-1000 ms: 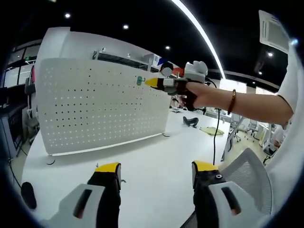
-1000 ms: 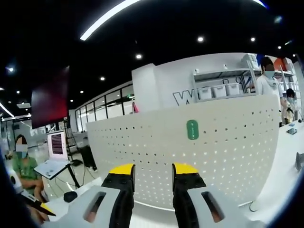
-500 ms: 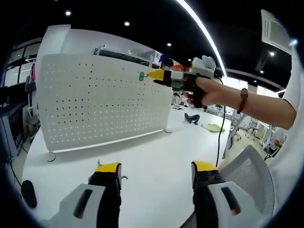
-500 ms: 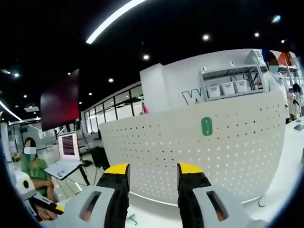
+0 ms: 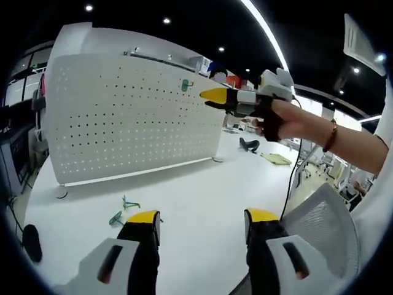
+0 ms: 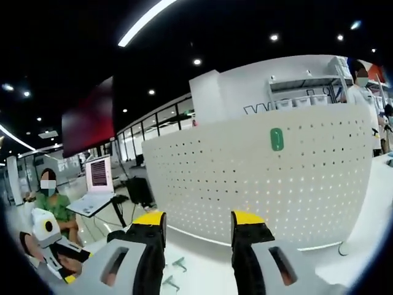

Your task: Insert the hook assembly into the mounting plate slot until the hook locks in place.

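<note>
White desk runs under both views. Nearest, the left hand-held gripper hovers wide and empty, with loose green hooks lying just ahead, probably spares awaiting pickup. Farther off, the right hand-held gripper, also wide and empty, faces the upright pegboard, where a green hook sits mounted.
</note>
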Action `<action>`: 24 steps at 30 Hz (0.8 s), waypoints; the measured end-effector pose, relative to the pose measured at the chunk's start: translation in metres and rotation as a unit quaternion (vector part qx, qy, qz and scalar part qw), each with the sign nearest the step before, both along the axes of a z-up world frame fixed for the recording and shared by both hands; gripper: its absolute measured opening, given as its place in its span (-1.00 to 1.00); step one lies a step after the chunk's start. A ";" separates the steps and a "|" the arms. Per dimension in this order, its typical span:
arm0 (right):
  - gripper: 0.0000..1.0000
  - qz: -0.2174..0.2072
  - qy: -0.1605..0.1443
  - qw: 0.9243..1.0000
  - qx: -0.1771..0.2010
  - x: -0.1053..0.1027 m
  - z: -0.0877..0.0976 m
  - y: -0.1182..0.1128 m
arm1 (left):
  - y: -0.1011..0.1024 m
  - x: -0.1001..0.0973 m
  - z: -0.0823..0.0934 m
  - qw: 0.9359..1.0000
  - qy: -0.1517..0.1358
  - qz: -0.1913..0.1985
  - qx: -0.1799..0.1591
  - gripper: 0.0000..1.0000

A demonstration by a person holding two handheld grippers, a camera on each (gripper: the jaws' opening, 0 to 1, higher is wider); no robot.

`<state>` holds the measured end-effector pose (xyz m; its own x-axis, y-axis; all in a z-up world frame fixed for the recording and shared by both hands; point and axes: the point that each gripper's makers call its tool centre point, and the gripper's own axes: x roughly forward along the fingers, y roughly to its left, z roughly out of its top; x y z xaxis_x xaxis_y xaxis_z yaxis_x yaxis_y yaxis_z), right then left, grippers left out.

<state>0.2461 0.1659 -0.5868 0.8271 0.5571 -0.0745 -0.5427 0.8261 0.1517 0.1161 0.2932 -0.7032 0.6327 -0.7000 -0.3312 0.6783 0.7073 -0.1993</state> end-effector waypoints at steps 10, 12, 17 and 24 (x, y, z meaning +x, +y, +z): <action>-0.12 0.020 -0.004 1.000 -0.011 -0.018 -0.006 0.003 | -0.006 0.004 -0.007 1.000 0.011 -0.009 0.009 0.11; -0.12 0.026 -0.003 1.000 -0.014 -0.021 -0.009 0.004 | -0.007 0.006 -0.009 1.000 0.012 -0.009 0.011 0.10; -0.12 0.027 0.007 1.000 -0.015 -0.026 -0.017 0.001 | -0.006 0.012 -0.023 0.999 0.023 -0.004 0.031 0.06; -0.15 0.026 0.018 0.999 -0.016 -0.040 -0.031 0.000 | -0.003 0.018 -0.037 0.998 0.042 0.012 0.037 -0.01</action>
